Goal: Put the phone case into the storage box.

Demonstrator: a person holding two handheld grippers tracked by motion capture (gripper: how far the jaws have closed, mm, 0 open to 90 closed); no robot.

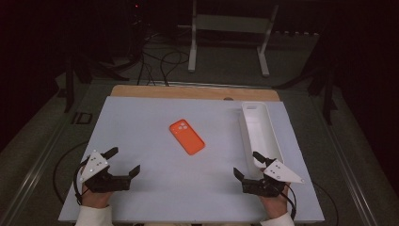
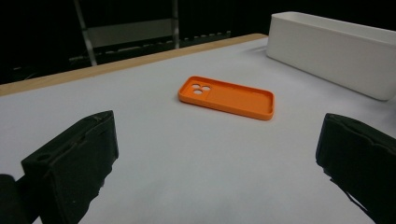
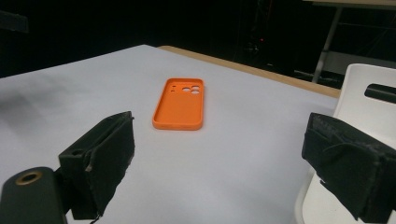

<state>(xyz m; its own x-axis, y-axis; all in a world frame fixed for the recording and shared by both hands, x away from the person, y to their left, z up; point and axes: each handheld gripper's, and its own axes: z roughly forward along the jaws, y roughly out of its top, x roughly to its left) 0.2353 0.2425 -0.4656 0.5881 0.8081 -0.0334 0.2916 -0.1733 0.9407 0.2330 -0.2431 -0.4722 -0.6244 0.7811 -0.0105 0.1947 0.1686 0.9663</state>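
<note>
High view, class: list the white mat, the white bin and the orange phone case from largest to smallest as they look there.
1. White mat, by far the largest; it carries the other two.
2. White bin, long and narrow.
3. Orange phone case, clearly shorter than the bin.

A white-topped table (image 1: 141, 141) with a pale wooden strip along its far edge (image 1: 188, 92) stands in a dim room, lit from above while the surroundings fall into near darkness. Beyond it, a grey carpeted floor (image 1: 226, 70) carries loose black cables (image 1: 160, 63) and the white metal legs of a stand (image 1: 192, 47). Dark equipment frames (image 1: 70, 80) flank the table on both sides; a small red light (image 1: 136, 6) glows at the back.
</note>
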